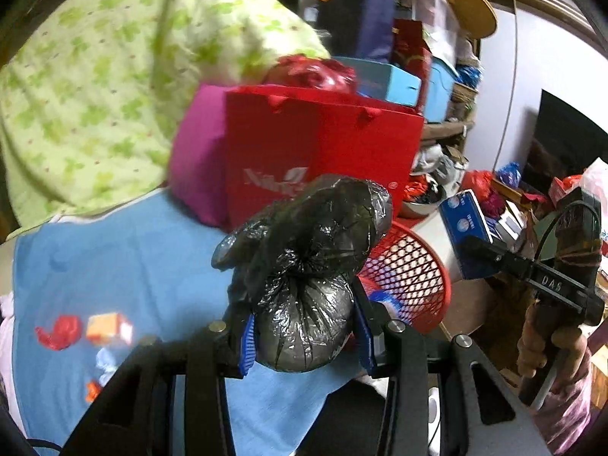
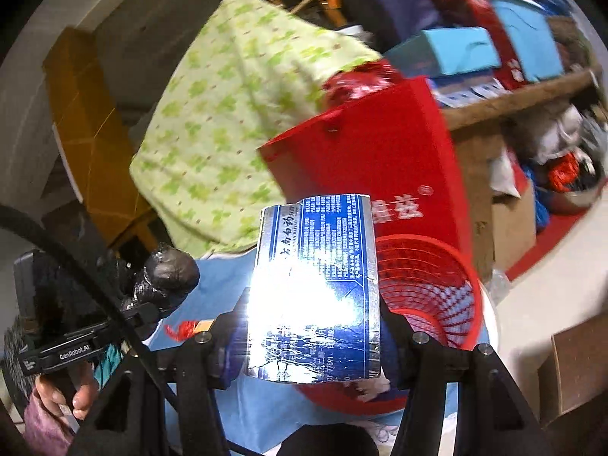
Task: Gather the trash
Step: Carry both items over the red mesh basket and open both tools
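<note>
My left gripper is shut on a knotted black plastic bag, whose round lower bulge sits squeezed between the blue pads. Just behind it to the right stands a red mesh basket. The right gripper shows at the right edge with a blue carton in it. In the right wrist view my right gripper is shut on that blue-and-silver carton, held upright before the red basket. At the left, a hand holds the left gripper with the black bag.
A blue cloth carries a red scrap and a small orange box. Behind stand a red paper bag, a magenta bag and a green floral quilt. Cluttered shelves fill the back right.
</note>
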